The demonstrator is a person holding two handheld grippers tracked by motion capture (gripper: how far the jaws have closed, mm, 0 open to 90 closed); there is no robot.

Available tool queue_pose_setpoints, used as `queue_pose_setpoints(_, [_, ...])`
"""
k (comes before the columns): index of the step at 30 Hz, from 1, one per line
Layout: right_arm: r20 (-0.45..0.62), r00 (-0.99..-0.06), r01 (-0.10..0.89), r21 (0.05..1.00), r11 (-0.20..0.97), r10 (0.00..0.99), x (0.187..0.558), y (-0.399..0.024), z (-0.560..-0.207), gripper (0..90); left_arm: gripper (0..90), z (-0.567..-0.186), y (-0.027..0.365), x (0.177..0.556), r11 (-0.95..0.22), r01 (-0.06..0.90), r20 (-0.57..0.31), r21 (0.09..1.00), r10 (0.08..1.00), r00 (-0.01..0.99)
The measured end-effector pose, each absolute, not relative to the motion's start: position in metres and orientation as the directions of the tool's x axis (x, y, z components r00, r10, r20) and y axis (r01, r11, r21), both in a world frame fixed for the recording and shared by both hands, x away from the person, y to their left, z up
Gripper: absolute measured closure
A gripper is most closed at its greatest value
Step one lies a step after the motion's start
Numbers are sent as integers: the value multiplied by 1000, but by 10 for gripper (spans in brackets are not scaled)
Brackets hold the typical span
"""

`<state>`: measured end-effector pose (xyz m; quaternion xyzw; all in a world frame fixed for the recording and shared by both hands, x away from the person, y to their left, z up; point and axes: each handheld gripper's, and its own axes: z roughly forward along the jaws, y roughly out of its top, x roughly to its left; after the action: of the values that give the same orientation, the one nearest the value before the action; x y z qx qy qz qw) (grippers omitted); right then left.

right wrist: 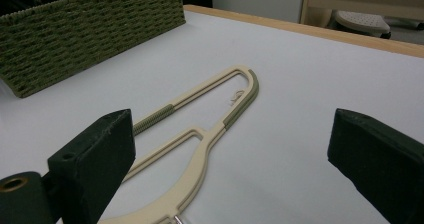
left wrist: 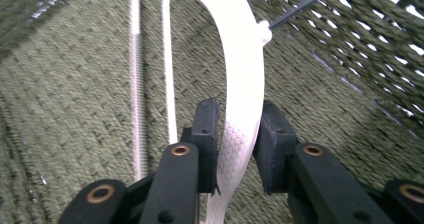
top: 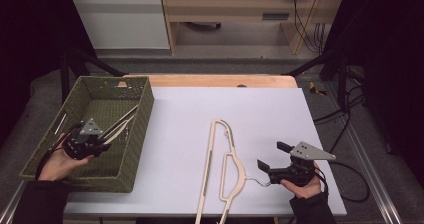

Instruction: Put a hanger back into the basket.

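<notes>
Left gripper (top: pixel 102 145) inside woven basket (top: pixel 142 115) at nine o'clock; white hanger (left wrist: pixel 242 84) sits between its jaws, pads loosened, barely clear. Right gripper (top: pixel 272 156) at four o'clock, jaws spread wide, empty, beside cream hanger (top: pixel 227 166) lying on table (top: pixel 280 109).

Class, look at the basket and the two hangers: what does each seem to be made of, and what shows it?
Basket: olive-green woven cord or fibre, matte; the plaited weave shows.
Hanger on the table: probably cream plastic, smooth, with a thin metal hook and ribbed darker grip strips.
Hanger in the basket: white, smooth, likely plastic, with a dimpled patch.
</notes>
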<state>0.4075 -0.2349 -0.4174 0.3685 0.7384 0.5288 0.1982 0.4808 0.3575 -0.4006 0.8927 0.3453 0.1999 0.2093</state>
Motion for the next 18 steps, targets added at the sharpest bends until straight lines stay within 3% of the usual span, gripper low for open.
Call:
queue_pose_setpoints(10, [97, -649, 331, 929, 165, 754, 407, -236, -416, 55, 662, -392, 353, 477, -678, 503, 242, 536, 694, 678])
queue_pose_setpoints(14, [97, -653, 329, 930, 166, 751, 407, -236, -416, 55, 562, -380, 355, 470, -638, 475, 238, 606, 716, 656])
queue_pose_setpoints(18, [100, -655, 328, 930, 163, 749, 406, -235, -416, 58, 397, -366, 358, 462, -556, 459, 206, 692, 763, 613])
